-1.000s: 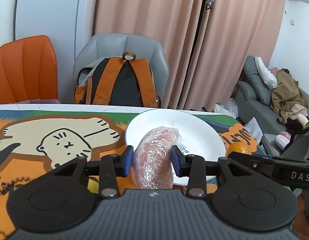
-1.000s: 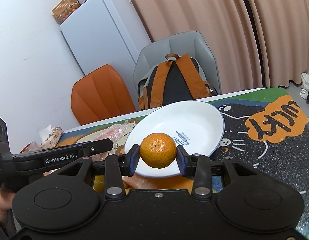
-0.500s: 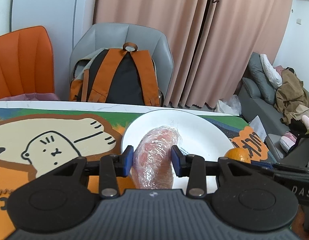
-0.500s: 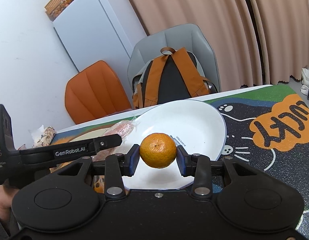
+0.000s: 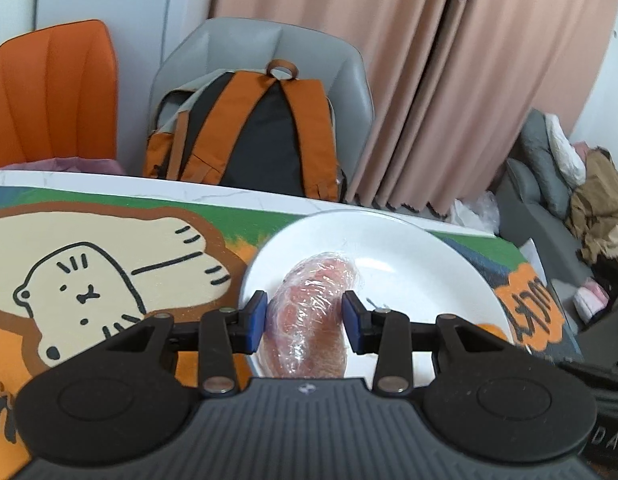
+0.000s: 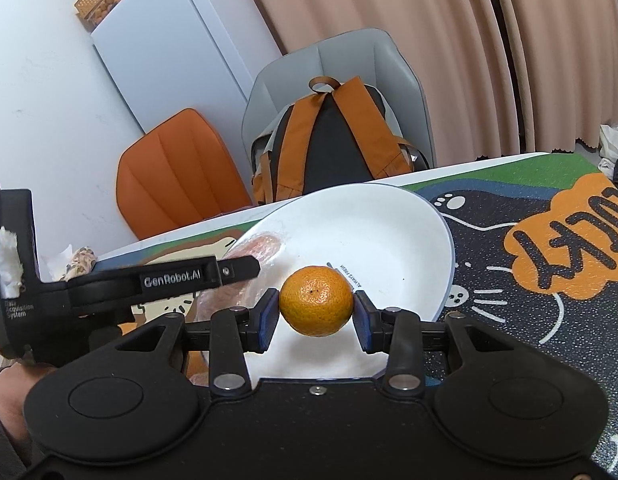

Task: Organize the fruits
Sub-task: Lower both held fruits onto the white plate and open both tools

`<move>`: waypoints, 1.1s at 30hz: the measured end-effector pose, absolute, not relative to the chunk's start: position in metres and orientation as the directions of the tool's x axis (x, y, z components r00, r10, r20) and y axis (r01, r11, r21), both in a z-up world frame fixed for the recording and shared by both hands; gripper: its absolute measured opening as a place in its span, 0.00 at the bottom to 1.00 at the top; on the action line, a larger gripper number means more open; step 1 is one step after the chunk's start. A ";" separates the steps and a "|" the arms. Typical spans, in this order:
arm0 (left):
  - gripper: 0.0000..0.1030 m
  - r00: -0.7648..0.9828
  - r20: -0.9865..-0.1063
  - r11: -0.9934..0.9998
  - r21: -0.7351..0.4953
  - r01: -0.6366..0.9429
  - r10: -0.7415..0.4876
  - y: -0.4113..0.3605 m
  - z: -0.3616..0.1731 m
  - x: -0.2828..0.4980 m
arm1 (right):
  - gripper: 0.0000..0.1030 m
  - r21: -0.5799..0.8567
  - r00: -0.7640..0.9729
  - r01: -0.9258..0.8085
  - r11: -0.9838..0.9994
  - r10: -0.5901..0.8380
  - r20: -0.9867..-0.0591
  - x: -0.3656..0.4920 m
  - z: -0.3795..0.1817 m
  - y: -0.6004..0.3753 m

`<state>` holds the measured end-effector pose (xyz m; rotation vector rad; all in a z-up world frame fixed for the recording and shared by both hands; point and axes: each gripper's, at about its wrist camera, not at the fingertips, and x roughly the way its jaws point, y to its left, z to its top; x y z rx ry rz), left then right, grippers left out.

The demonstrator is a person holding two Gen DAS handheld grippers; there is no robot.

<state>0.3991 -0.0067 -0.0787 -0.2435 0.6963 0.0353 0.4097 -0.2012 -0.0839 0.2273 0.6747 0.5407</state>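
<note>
Over the white plate [image 6: 413,240] at the table's far edge, the right hand-held gripper [image 6: 316,312] grasps a tangerine [image 6: 316,301]; the left hand-held gripper [image 5: 305,320] clamps a wrapped fruit [image 5: 309,312], long axis pointing away.

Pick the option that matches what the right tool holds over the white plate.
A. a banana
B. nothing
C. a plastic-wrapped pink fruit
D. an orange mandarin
D: in the right wrist view the right tool has its blue pads pressed on either side of an orange mandarin, in front of the white plate; the plastic-wrapped pink fruit sits in the left tool.
</note>
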 end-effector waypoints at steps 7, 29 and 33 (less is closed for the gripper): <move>0.38 0.789 -0.614 0.968 -0.213 -0.135 -0.025 -0.001 -0.065 0.390 | 0.36 0.361 0.649 -0.408 0.838 0.545 -0.532 0.409 -0.081 -0.197; 0.57 0.792 -0.610 0.951 -0.242 -0.190 0.003 0.020 -0.038 0.312 | 0.38 0.347 0.636 -0.407 0.845 0.535 -0.556 0.374 -0.066 -0.193; 0.72 0.797 -0.604 0.952 -0.240 -0.190 0.007 0.018 -0.032 0.298 | 0.38 0.341 0.641 -0.416 0.843 0.538 -0.547 0.359 -0.056 -0.196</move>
